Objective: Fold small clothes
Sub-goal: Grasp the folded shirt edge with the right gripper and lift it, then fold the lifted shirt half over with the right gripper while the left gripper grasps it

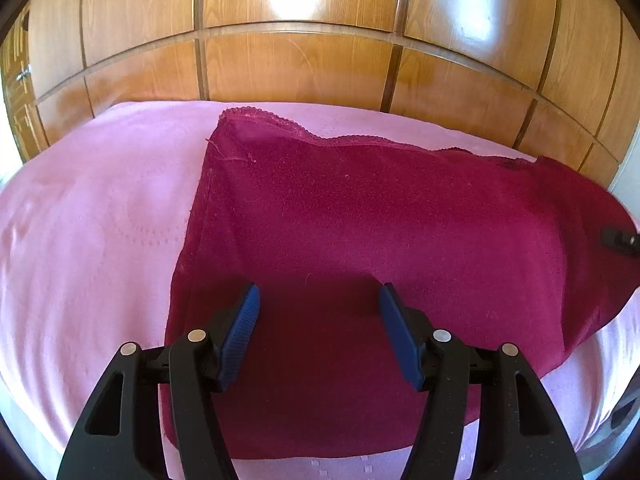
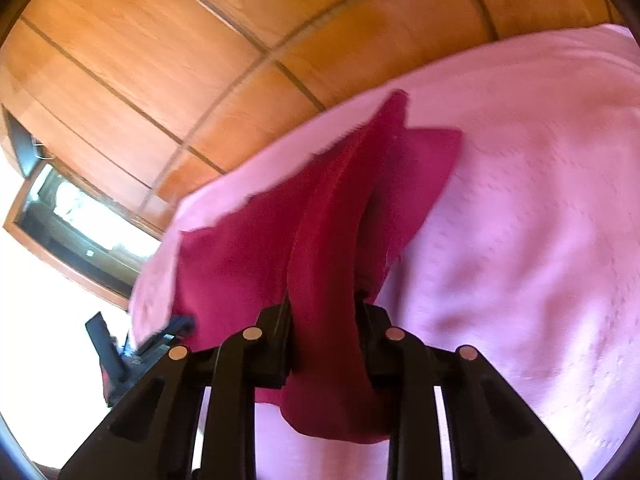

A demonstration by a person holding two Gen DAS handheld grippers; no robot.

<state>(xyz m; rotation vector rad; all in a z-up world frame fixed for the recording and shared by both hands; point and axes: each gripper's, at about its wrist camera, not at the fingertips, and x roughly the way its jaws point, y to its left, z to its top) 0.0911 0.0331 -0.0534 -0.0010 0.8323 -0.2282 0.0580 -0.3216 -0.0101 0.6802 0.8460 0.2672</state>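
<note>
A dark red garment (image 1: 360,220) is seen spread across a pink bed sheet (image 1: 92,220), with panelled wooden wardrobe doors (image 1: 300,64) behind it toward twelve o'clock. In the left wrist view the garment fills the centre and stretches toward three o'clock, where one end is raised off the sheet. A scalloped lace trim (image 1: 288,122) runs along its far edge near twelve o'clock.

The left gripper (image 1: 319,300) is held low over the near part of the garment at six o'clock. Its blue-padded fingers (image 1: 240,336) are spread wide apart, and no cloth is caught between them.

In the right wrist view, which is blurred, the right gripper (image 2: 322,320) is seen at six o'clock with its fingers closed on a thick bunched fold of the garment (image 2: 328,240). The cloth rises from the grip toward twelve o'clock and drapes down past the fingers. A window (image 2: 76,216) is visible at nine o'clock.

The step in hand appears to be a fold: one end of the garment is lifted by the right gripper, probably to be carried over the flat part. The next move is judged to call for the flat portion being kept from sliding while the lifted end is laid across and its edges matched.
</note>
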